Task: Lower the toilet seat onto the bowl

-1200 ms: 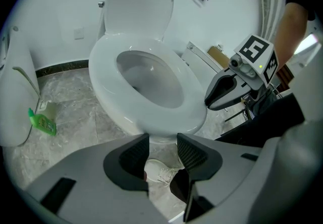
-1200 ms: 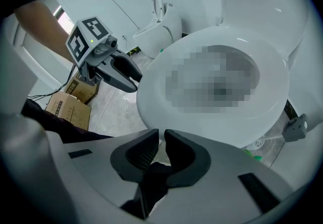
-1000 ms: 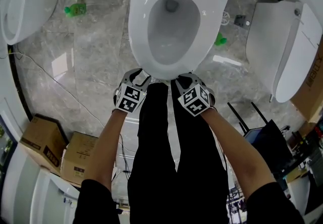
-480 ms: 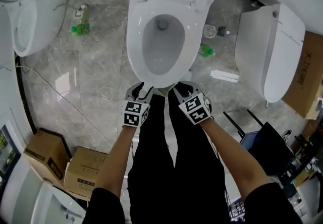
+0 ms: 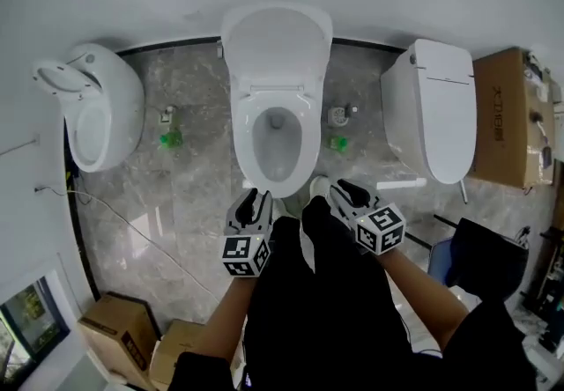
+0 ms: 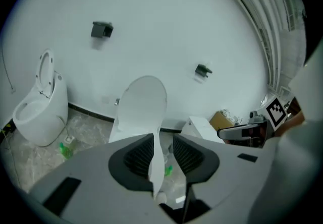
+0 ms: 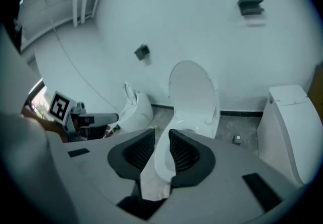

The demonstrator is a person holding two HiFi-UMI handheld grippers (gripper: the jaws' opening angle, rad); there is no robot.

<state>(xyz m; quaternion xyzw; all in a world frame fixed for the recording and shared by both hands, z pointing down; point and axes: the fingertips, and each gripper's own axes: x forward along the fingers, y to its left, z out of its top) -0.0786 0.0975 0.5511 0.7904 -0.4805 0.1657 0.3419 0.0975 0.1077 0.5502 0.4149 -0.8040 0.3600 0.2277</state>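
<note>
The white toilet stands against the far wall with its seat (image 5: 305,139) lying flat on the bowl and its lid (image 5: 276,46) upright. My left gripper (image 5: 256,199) hovers just short of the bowl's front rim; its jaws are closing with nothing between them. My right gripper (image 5: 340,192) is level with it on the right; its jaws are opening and hold nothing. In the left gripper view the lid (image 6: 144,104) rises beyond the left gripper (image 6: 162,143). Seen from the right gripper (image 7: 161,140), the bowl (image 7: 162,161) shows in the gap, well beyond the pads.
Another toilet (image 5: 92,107) with its seat raised stands at the left, and a closed one (image 5: 432,116) at the right. Green bottles (image 5: 169,139) sit on the marble floor. Cardboard boxes (image 5: 119,341) lie near left; a black bag (image 5: 485,261) near right.
Both grippers have drawn back from the bowl's front rim, and the head view has pulled back and risen, so the whole toilet and back wall show. The seat stays down.
</note>
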